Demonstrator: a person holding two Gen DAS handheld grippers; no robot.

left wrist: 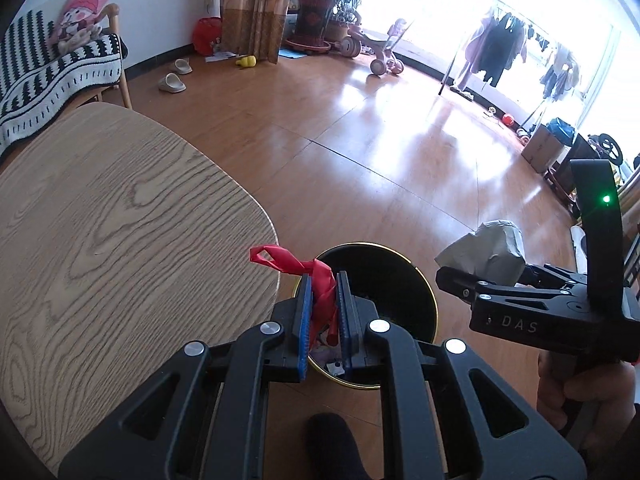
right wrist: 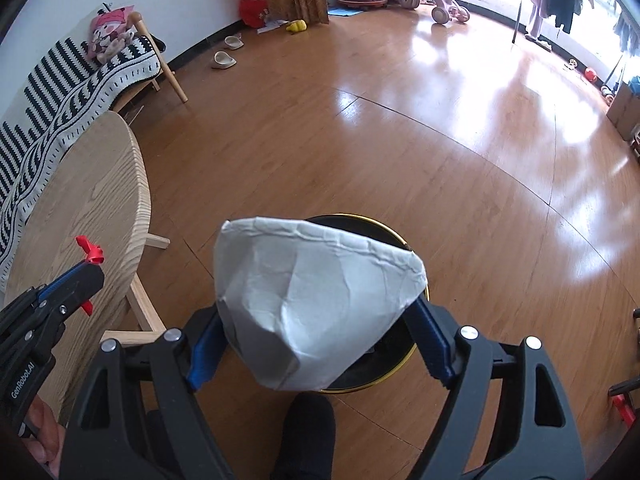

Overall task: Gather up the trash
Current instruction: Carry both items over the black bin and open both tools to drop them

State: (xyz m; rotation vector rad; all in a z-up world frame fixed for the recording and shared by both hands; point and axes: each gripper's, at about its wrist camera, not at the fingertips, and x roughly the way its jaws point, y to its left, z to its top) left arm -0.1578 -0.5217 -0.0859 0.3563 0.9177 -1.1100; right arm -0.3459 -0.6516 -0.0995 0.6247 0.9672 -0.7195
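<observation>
My left gripper [left wrist: 323,280] is shut on a strip of red plastic [left wrist: 316,276] and holds it over the near rim of a black bin with a gold rim [left wrist: 416,276] that stands on the floor. Some scraps lie at the bin's bottom. My right gripper [right wrist: 316,316] is shut on a crumpled white paper wad [right wrist: 308,304], held above the same bin [right wrist: 384,364]. In the left wrist view the right gripper [left wrist: 452,276] holds the wad [left wrist: 488,248] to the right of the bin. The left gripper with the red strip [right wrist: 90,252] shows at the left of the right wrist view.
A round wooden table [left wrist: 100,240] stands left of the bin. A bench with a black-and-white blanket [left wrist: 48,76] is behind it. Slippers [left wrist: 172,82], a yellow toy [left wrist: 246,61], a tricycle [left wrist: 380,54] and a clothes rack [left wrist: 500,48] stand farther off on the wooden floor.
</observation>
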